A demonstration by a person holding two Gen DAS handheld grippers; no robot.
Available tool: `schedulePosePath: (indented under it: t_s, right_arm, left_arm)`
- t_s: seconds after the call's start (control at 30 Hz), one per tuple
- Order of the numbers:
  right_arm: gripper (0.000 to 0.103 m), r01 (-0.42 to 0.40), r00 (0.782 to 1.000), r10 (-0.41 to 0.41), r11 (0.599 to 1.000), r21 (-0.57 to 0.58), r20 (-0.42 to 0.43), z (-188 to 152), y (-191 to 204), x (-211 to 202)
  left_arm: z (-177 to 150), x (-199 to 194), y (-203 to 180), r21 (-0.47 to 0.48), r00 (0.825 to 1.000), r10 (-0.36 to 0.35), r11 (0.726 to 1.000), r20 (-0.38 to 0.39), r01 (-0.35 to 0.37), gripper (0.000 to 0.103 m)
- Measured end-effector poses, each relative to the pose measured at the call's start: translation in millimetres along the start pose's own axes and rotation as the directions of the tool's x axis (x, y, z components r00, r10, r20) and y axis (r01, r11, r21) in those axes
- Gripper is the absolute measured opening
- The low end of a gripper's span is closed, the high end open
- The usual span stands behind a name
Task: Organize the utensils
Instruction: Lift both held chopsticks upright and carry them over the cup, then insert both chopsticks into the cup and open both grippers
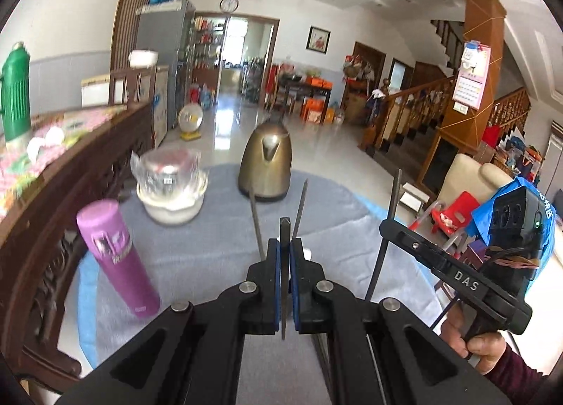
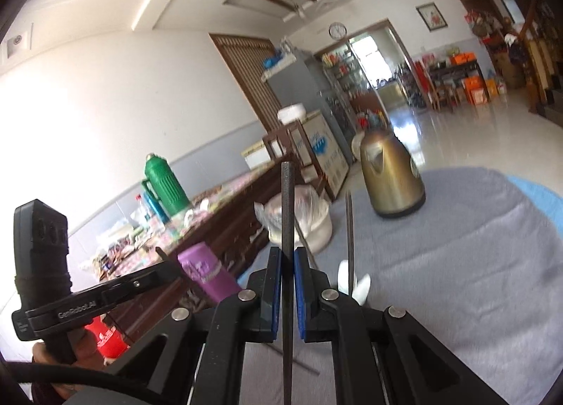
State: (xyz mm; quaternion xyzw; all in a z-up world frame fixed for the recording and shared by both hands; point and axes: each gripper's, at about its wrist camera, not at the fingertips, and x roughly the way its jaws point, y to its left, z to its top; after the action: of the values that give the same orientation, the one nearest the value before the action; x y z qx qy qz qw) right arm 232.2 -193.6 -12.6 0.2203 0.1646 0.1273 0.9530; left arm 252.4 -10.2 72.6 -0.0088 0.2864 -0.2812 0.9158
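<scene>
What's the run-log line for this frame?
left gripper: shut on dark chopstick | right gripper: shut on second chopstick | both raised over grey-clothed table | kettle untouched

Both cams sit just behind their claws, looking forward over the grey-clothed surface (image 1: 197, 264) into the room. Left view is roughly level; right view is tilted and faces further left. Shared: kettle (image 1: 265, 162), purple bottle (image 1: 118, 257), covered bowl (image 1: 170, 190), each other's claw.

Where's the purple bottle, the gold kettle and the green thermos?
purple bottle (image 1: 118, 257), left wrist view, middle of its body.
gold kettle (image 1: 265, 165), left wrist view, front of its body.
green thermos (image 2: 166, 185), right wrist view, ribbed body.
</scene>
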Motion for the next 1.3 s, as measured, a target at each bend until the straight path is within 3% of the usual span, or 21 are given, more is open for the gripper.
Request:
schedulePosePath:
  t_s: [0.2,0.47,0.57,0.77,0.93,1.3]
  right_arm:
    - [0.008,0.034,0.994,-0.033,0.999,-0.011,0.106,28,3,1]
    - [0.008,0.120,0.965,-0.113,0.993,-0.016,0.238,50,1,14]
    - [0.008,0.172,0.943,-0.162,0.985,-0.009,0.290,53,-2,23]
    - [0.008,0.259,0.920,-0.244,0.966,-0.008,0.307,48,-11,54]
    - [0.008,0.297,0.930,-0.266,0.950,-0.095,0.253,29,-10,78]
    - [0.008,0.228,0.968,-0.210,0.965,-0.130,0.139,5,-18,62]
  left_arm:
    - [29,-5,-5,0.022,0.997,0.014,1.000,0.071,-0.015,0.005]
    - [62,0,-2,0.002,0.987,0.038,0.999,0.155,-0.039,0.005]
    - [66,11,1,-0.015,0.985,0.046,0.999,0.165,-0.045,0.005]
    - [56,43,2,-0.034,0.986,0.075,0.997,0.148,-0.071,0.005]
    - [38,69,1,-0.031,0.993,0.083,0.996,0.080,-0.080,0.005]
    - [15,67,0,-0.014,0.997,0.075,0.997,-0.003,-0.075,0.005]
